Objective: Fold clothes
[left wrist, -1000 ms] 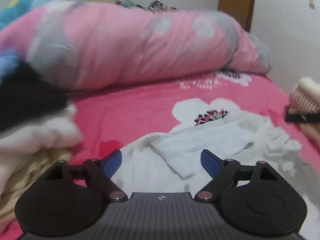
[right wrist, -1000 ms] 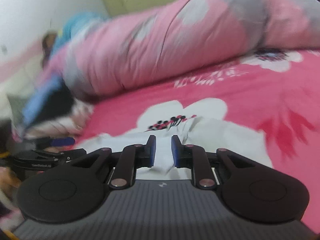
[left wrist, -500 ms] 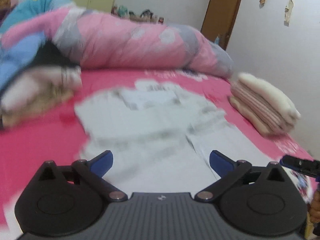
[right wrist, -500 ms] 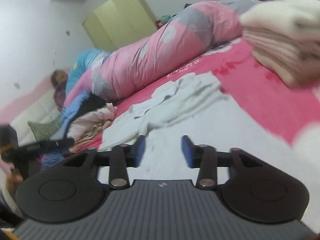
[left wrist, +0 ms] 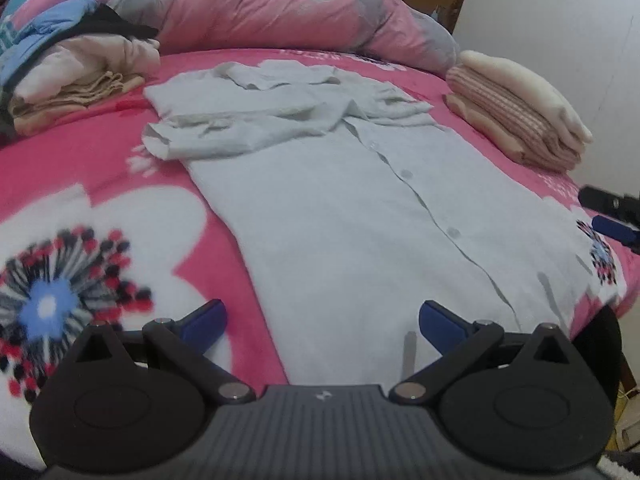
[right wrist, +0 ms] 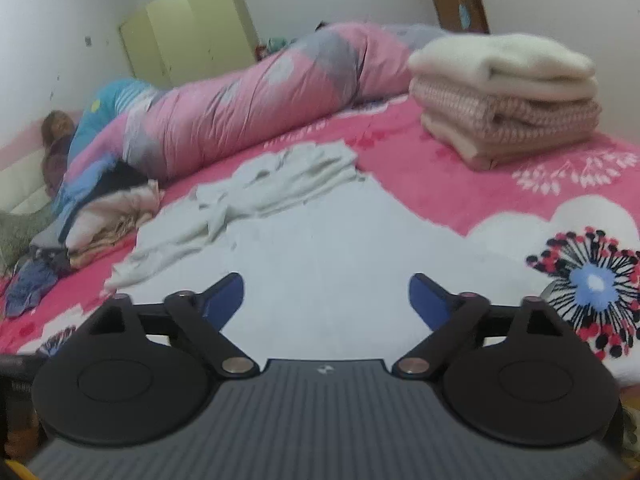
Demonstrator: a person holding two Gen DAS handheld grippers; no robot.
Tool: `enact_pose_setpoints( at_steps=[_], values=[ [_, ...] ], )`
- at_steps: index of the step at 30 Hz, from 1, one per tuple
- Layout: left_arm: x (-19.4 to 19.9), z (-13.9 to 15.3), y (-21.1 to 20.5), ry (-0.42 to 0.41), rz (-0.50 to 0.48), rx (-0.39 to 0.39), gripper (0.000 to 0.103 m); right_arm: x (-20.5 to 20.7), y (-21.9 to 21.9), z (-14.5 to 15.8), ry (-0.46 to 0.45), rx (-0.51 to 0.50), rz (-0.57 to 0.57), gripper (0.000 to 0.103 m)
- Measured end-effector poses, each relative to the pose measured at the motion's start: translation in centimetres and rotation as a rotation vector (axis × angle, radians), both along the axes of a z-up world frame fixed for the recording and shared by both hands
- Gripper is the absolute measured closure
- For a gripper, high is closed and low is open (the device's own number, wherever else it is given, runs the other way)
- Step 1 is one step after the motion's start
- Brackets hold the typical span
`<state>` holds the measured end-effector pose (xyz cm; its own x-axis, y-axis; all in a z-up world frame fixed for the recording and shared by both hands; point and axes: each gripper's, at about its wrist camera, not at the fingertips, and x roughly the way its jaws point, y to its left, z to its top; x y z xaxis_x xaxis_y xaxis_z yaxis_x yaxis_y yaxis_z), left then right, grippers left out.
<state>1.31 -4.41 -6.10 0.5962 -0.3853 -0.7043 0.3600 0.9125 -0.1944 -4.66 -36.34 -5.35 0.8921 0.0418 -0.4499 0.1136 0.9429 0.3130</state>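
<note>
- Pink floral bedspread (left wrist: pixel 100 168): the work surface, spread beneath and ahead of both tools.
- Pale blue button-front shirt (left wrist: pixel 360 216): lies flat, placket up, directly ahead of both tools; sleeves already folded across the chest at its far end. Lengthwise folds appear outstanding.
- Stack of folded cream and pink knitwear (right wrist: pixel 504 96): ahead-right, judged finished.
- Loose heap of unfolded clothes (left wrist: pixel 76 76): ahead-left, judged pending.
- Left gripper (left wrist: pixel 322 318): jaws spread wide, empty, over the hem.
- Right gripper (right wrist: pixel 326 294): likewise spread, empty.

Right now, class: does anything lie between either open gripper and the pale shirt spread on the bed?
Nothing visible does. The left gripper and the right gripper both hang open directly over the shirt hem. The folded stack sits off to its right side, apart.
</note>
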Motion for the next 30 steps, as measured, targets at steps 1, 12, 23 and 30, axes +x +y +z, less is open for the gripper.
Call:
enact_pose_setpoints(
  at_steps=[1,12,23,30],
  values=[
    [-0.5,-0.2,-0.1,-0.006,0.004,0.0,0.0,-0.1,0.0,0.0,0.002,0.002,-0.009,0.003],
    [-2.4,-0.6,-0.6,-0.005,0.04,0.002,0.0,-2.2,-2.3,-0.3,0.083,-0.142,-0.284,0.001],
    [-1.8,-0.3,1.7,0.056,0.085,-0.168,0.0,-3.5,-4.4,-1.1,0.028,-0.194,-0.324,0.001],
    [-2.6,-0.1,0.8,0.046,0.051,-0.116,0.0,-3.0,-3.6,-1.6,0.004,-0.213,-0.264,0.001]
  ],
)
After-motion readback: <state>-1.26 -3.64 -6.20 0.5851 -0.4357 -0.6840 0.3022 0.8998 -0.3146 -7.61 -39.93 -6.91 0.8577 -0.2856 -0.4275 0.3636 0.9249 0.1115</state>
